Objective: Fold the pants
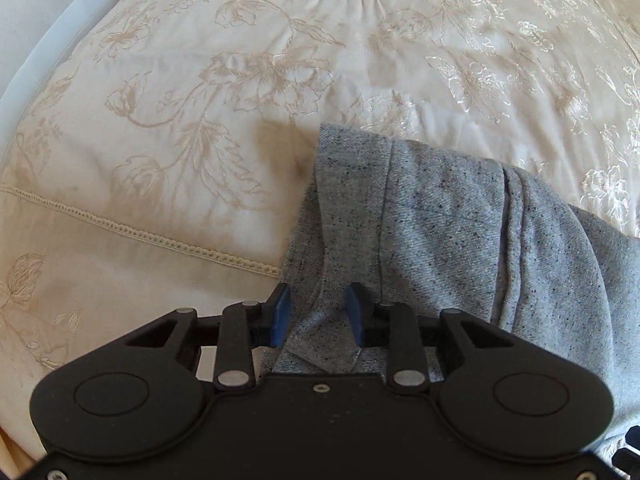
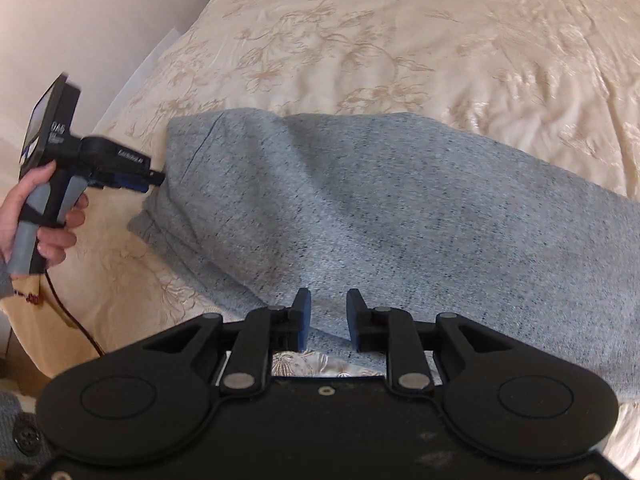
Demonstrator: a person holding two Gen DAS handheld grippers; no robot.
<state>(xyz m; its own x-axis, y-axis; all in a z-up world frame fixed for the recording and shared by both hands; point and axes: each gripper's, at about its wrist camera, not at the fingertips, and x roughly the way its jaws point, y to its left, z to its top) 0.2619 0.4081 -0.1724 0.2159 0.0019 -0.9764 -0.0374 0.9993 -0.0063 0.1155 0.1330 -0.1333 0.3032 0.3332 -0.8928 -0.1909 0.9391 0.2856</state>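
Covering bed: cream floral bedspread (image 2: 400, 40), grey pants (image 2: 360, 208) lying on it.

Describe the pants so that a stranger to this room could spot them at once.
Start from the cream bedspread with its floral embroidery. The pants lie folded across its near side, with the left claw at one end. They are the only grey, dark-flecked knit cloth on the pale bedding.

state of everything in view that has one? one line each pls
pants: grey, folded over, lying on the bed, fold still puffy
left gripper: jaws apart, pants fabric between the pads, no clear pinch
right gripper: open over the pants' near edge, nothing held
bedspread: spread out, lightly wrinkled
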